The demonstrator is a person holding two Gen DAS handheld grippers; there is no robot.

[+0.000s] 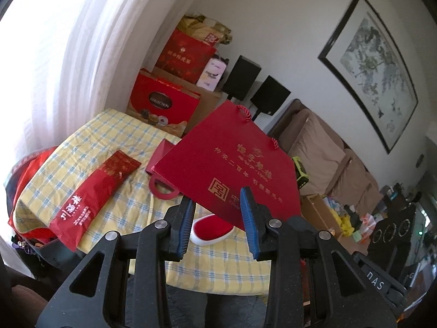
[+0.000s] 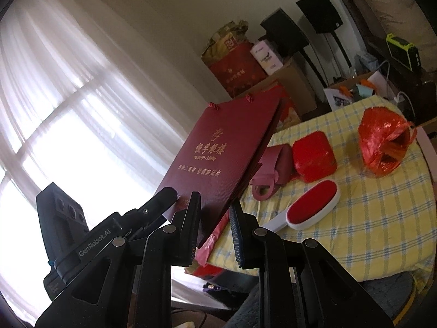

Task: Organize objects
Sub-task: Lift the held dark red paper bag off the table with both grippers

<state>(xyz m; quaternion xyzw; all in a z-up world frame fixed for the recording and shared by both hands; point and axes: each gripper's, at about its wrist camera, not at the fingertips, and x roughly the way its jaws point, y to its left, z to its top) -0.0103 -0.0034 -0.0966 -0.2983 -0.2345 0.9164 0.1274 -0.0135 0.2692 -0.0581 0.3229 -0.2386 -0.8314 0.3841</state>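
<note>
A flat red gift bag (image 1: pixel 232 161) with gold characters and red cord handles hangs tilted above the round table with the yellow checked cloth (image 1: pixel 109 136). My left gripper (image 1: pixel 218 199) is shut on the bag's lower edge. In the right wrist view my right gripper (image 2: pixel 215 202) is shut on the thin edge of the same bag (image 2: pixel 210 158), and the left gripper (image 2: pixel 164 199) pinches its lower corner beside it. On the cloth lie a red foil packet (image 1: pixel 92 191), a small pink handled bag (image 2: pixel 273 169), a red box (image 2: pixel 314 155), a red-and-white lint brush (image 2: pixel 311 205) and a crumpled red plastic bag (image 2: pixel 385 145).
Stacked red gift boxes (image 1: pixel 164 104) and cartons stand behind the table by the curtained window (image 1: pixel 68 68). Two black speakers (image 1: pixel 270 95) stand on posts at the wall. A brown sofa (image 1: pixel 322 153) and a cluttered cardboard box (image 1: pixel 327 213) fill the right side.
</note>
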